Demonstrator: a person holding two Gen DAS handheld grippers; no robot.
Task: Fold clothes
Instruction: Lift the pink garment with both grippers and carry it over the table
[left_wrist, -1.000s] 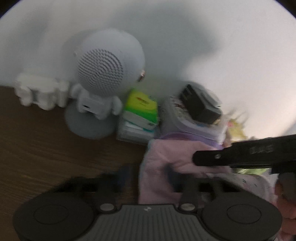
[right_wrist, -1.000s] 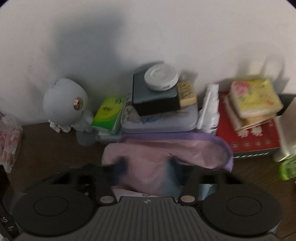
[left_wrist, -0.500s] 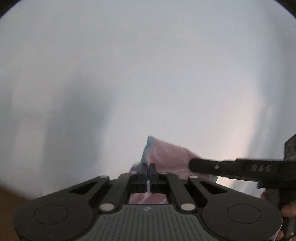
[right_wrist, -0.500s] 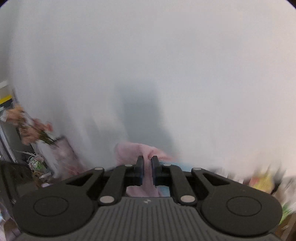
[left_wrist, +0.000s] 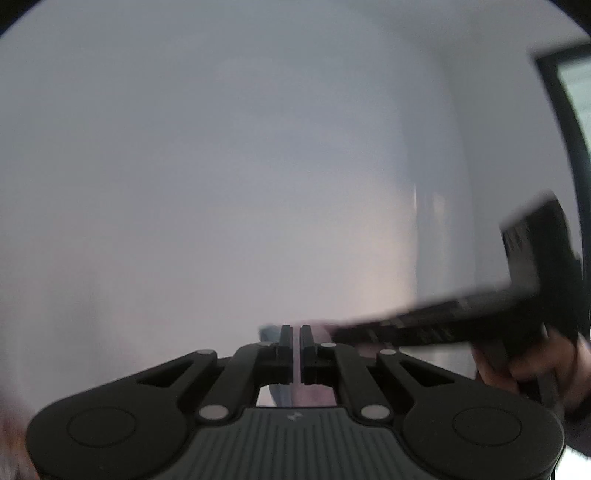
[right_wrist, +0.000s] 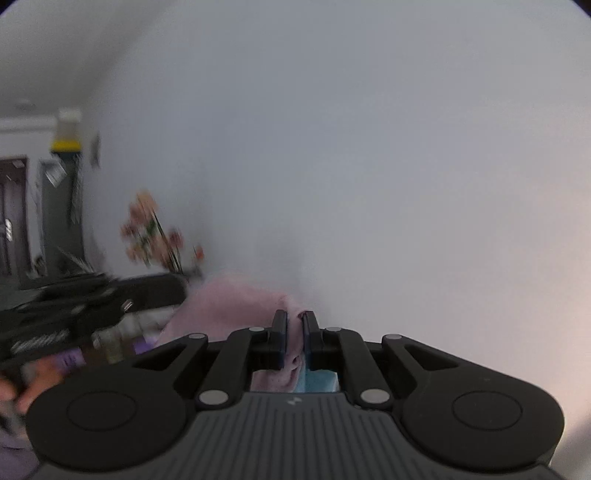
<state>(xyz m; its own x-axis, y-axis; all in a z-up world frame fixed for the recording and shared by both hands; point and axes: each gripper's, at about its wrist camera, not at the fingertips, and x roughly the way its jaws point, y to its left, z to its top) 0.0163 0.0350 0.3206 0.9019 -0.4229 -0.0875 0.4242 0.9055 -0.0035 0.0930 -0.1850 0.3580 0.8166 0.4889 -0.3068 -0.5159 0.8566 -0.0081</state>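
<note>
A pink garment (right_wrist: 229, 310) with a blue edge hangs between both grippers, lifted in front of a white wall. My right gripper (right_wrist: 294, 317) is shut on its pink cloth, which bunches between the fingers and spreads to the left. In the left wrist view my left gripper (left_wrist: 296, 331) is shut on a thin edge of the same pink garment (left_wrist: 314, 395), of which only slivers show beside and below the fingers. The other gripper's black body (left_wrist: 480, 317) crosses that view at the right, held by a hand (left_wrist: 524, 369).
A white wall (left_wrist: 258, 166) fills both views. At the left of the right wrist view are blurred flowers (right_wrist: 151, 232), a dark cabinet (right_wrist: 59, 206), the black left gripper body (right_wrist: 66, 314) and a hand (right_wrist: 33, 376). A dark window frame (left_wrist: 561, 103) stands at the far right.
Both grippers closed on the pink garment and rose from the cluttered wooden table; the views now tilt up to the wall. The table and its objects have dropped out of sight.
</note>
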